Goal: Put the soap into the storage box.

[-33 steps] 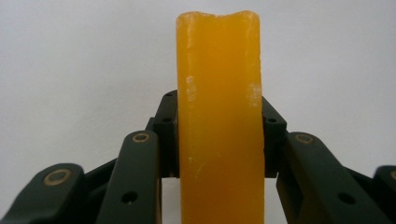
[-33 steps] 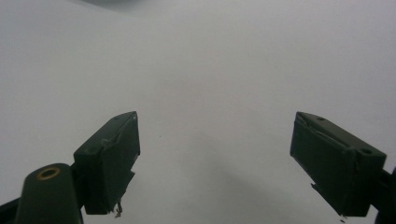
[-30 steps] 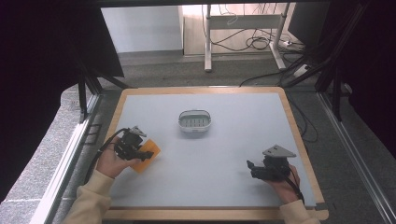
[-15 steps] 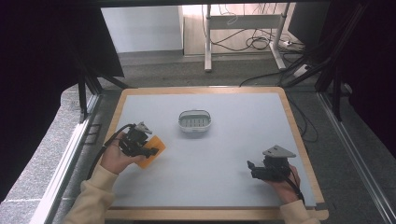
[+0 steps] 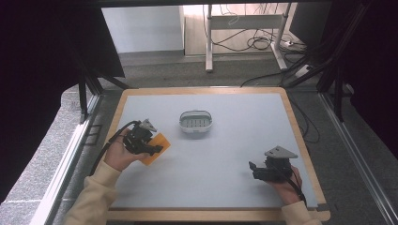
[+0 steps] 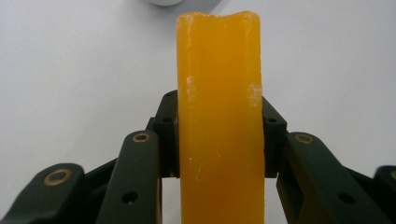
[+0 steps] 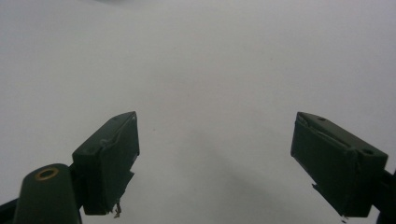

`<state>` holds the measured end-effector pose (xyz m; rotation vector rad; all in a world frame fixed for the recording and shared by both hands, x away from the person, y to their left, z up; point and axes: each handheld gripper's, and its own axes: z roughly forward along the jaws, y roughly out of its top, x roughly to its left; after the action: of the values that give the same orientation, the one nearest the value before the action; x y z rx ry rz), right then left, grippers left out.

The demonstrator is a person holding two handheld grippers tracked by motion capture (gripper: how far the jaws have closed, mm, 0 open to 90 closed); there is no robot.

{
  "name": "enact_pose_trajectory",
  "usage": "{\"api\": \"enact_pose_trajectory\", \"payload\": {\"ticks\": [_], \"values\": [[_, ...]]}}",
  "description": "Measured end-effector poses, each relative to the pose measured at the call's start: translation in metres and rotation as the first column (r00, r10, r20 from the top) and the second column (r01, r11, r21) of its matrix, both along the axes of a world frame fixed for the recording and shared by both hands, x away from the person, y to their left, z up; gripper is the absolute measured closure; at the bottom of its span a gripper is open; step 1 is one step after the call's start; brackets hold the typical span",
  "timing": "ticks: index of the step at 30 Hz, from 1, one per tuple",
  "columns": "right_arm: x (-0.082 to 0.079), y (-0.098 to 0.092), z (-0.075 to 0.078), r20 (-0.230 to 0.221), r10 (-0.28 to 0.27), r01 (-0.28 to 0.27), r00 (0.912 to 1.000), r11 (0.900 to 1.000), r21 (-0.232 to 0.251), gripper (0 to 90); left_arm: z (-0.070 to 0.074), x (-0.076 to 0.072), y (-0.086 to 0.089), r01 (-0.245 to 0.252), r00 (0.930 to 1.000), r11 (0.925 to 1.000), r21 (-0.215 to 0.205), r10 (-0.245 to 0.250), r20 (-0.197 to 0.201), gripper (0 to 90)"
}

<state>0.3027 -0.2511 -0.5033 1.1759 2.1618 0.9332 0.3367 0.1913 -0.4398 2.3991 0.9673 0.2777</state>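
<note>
Orange slab point(image 6: 218, 116) clamped between both jaws of left gripper point(image 5: 151, 146), pads pressing its two broad faces, approx. half its length sticking out past the tips. Seen from above, slab point(image 5: 154, 148) held just off the grey mat point(image 5: 234, 140), front-left of white dish point(image 5: 196, 121), near but apart from it. Right gripper point(image 7: 215, 158) w/ jaws wide apart, nothing between, resting front-right of dish, well apart from it, same gripper point(image 5: 258, 171) low near mat's front edge.
</note>
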Motion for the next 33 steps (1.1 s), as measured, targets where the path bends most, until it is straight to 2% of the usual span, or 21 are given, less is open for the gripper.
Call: {"api": "enact_pose_trajectory", "payload": {"ticks": [19,25,33], "values": [[0.001,-0.001,-0.002,-0.006,-0.012,0.012,0.9999,1.0,-0.006,15.6,0.016,0.013,-0.015,0.057,0.9976,0.9984,-0.002,-0.057,0.04,62.0],[0.001,-0.001,-0.002,-0.007,-0.013,0.013,0.9999,1.0,-0.006,15.6,0.017,0.016,-0.018,0.078,0.996,0.9968,0.018,-0.079,0.042,62.0],[0.001,-0.001,-0.002,-0.013,-0.014,0.014,0.9998,1.0,-0.01,15.6,0.02,0.023,-0.02,0.096,0.9943,0.9951,0.024,-0.097,0.046,62.0]]}}
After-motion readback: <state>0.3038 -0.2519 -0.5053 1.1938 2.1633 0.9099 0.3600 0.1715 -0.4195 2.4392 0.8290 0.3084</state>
